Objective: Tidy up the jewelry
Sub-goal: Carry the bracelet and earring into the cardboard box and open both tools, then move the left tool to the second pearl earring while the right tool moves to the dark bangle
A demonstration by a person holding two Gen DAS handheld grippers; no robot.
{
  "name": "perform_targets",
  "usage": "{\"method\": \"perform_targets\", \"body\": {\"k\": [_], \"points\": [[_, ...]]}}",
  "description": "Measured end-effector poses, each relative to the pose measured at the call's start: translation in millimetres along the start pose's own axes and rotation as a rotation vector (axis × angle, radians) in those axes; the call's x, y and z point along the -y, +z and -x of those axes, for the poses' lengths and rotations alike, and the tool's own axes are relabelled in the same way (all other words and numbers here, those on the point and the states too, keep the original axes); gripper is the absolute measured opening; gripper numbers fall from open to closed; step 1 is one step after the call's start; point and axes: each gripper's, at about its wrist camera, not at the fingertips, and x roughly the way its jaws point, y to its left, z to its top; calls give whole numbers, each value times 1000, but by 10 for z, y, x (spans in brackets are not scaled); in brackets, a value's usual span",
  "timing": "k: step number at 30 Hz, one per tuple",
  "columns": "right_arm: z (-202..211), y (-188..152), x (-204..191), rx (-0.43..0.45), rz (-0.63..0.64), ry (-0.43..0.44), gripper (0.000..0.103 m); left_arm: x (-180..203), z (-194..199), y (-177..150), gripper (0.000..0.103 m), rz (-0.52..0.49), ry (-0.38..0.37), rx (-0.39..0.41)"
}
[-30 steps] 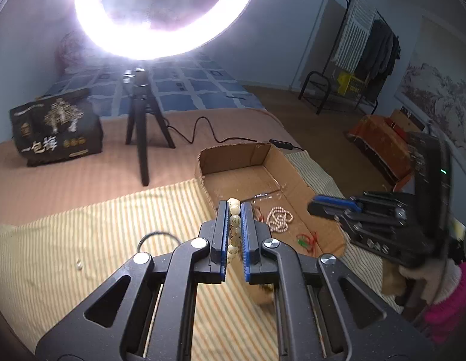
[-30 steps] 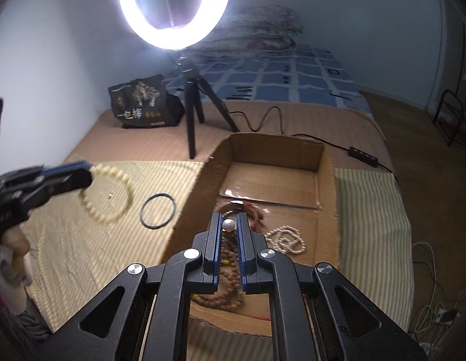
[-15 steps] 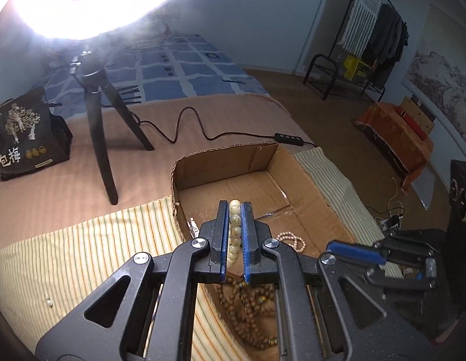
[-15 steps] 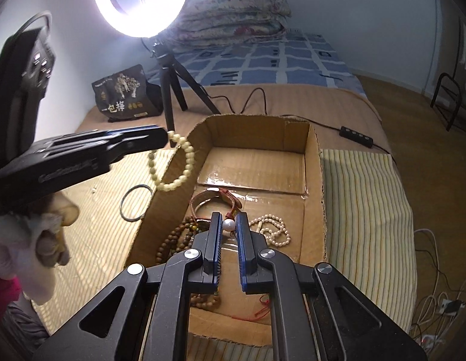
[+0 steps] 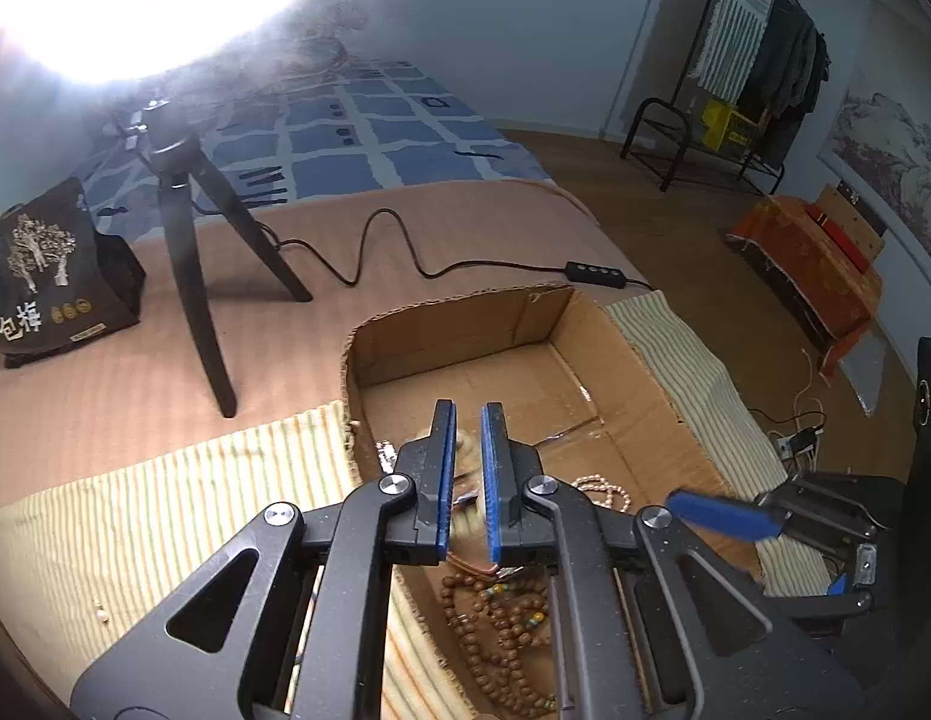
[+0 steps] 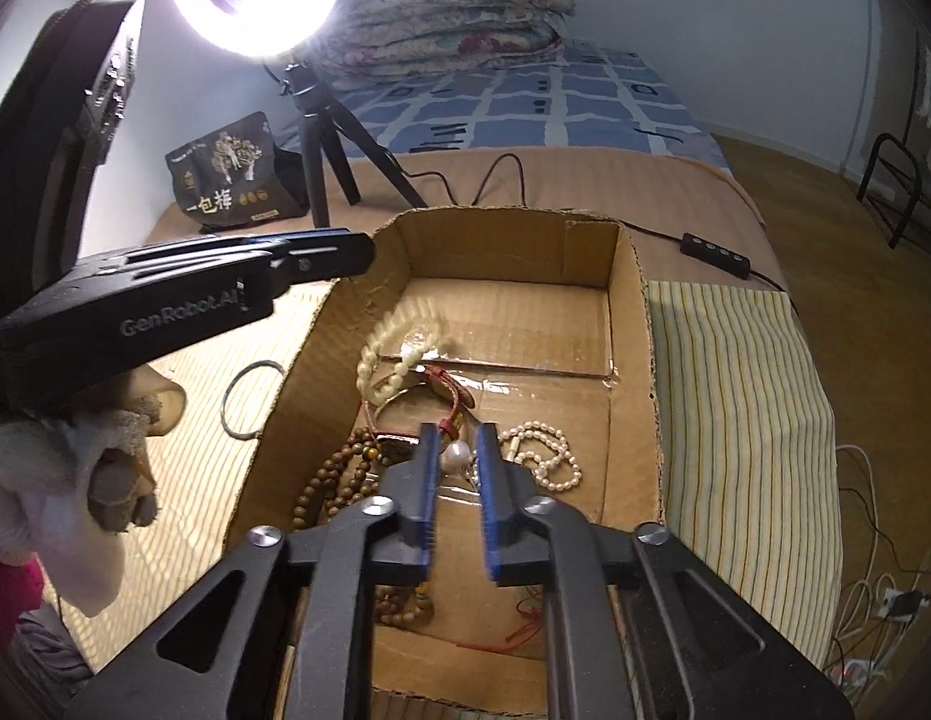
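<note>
While the left gripper (image 5: 467, 468) hangs with jaws parted and empty over the cardboard box (image 6: 630, 324), the blurred cream bracelet (image 6: 393, 348) lies inside its near-left part. Right gripper (image 6: 456, 486): parted, empty. Risk: bracelet tangles with the brown beads (image 6: 339, 480) beside it.

Pale bead bracelet (image 6: 393, 354) smeared by motion blur mid-frame, its beads running together (touching the box floor or not, can't tell). Ring light (image 5: 135, 6) cut off at the upper left. Brown bead strand (image 6: 339, 480) vanishes behind the right gripper (image 6: 456, 456).
</note>
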Motion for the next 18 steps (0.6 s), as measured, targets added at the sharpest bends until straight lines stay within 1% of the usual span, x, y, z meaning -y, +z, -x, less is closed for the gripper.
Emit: {"method": "perform_targets", "body": {"k": [1, 2, 3, 4, 7, 8, 9, 11, 12, 13, 14, 15, 16, 17, 18], "points": [[5, -2, 2, 2, -4, -6, 27, -9, 13, -2, 9, 0, 1, 1], [8, 2, -1, 6, -6, -11, 38, -19, 36, -8, 12, 0, 4, 4], [16, 5, 1, 12, -8, -13, 43, -30, 64, -19, 20, -1, 8, 9], [29, 8, -4, 17, -8, -15, 44, -38, 93, -30, 23, -3, 12, 14], [75, 24, -38, 25, -3, -21, 45, -71, 177, -63, 23, -1, 19, 18], [83, 24, -45, 27, -2, -23, 47, -87, 212, -76, 23, 1, 20, 21], [98, 23, -57, 29, -1, -25, 53, -101, 237, -84, 23, 3, 22, 24], [127, 19, -80, 35, -1, -34, 60, -135, 319, -113, 23, 6, 28, 29], [145, 19, -91, 39, 1, -37, 61, -149, 354, -123, 26, 6, 30, 30], [167, 16, -105, 42, 3, -39, 61, -163, 389, -134, 35, 6, 32, 32], [190, 17, -119, 45, 7, -41, 62, -185, 442, -155, 40, 6, 37, 39], [208, 18, -137, 46, 11, -44, 62, -205, 485, -172, 49, 7, 44, 46], [227, 22, -153, 48, 13, -50, 63, -235, 546, -197, 55, 11, 54, 54], [247, 23, -169, 50, 13, -57, 66, -269, 597, -220, 58, 17, 60, 60], [267, 25, -189, 52, 11, -65, 69, -308, 647, -234, 63, 22, 62, 62]]}}
